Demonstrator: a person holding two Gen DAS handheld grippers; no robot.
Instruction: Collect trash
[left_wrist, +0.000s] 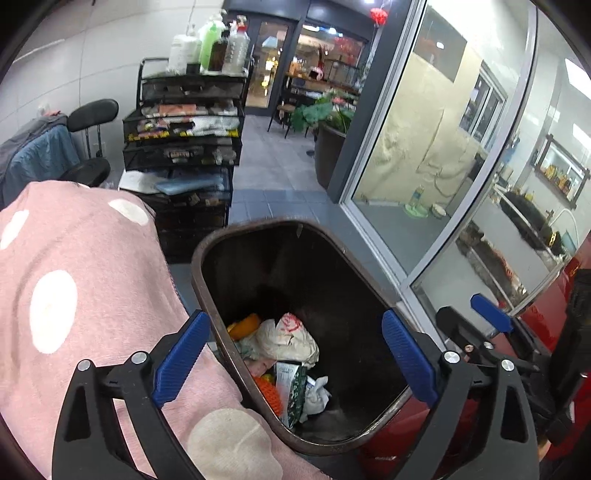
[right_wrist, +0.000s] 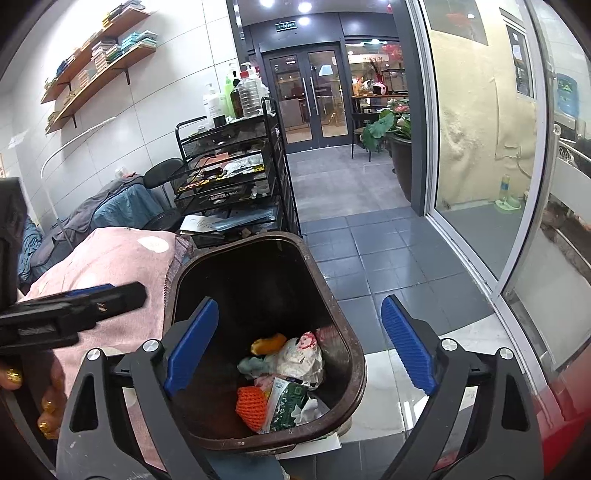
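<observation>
A dark brown trash bin (left_wrist: 221, 236) stands on the floor below both grippers; it also shows in the right wrist view (right_wrist: 354, 354). Inside lie a crumpled white bag (left_wrist: 291, 338), an orange piece (left_wrist: 243, 325), an orange knitted thing (right_wrist: 251, 402), a green-and-white packet (right_wrist: 288, 402) and white tissue (left_wrist: 317, 395). My left gripper (left_wrist: 295, 358) is open and empty above the bin's mouth. My right gripper (right_wrist: 299, 343) is open and empty above the bin too. The right gripper's blue finger (left_wrist: 491, 314) shows at the right of the left wrist view.
A pink blanket with white dots (left_wrist: 74, 280) lies left of the bin. A black mesh drawer cart (right_wrist: 236, 177) with bottles on top stands behind it. A glass wall (right_wrist: 480, 184) runs along the right. Grey tiled floor (right_wrist: 362, 236) leads to glass doors. A potted plant (right_wrist: 395, 147) stands by the wall.
</observation>
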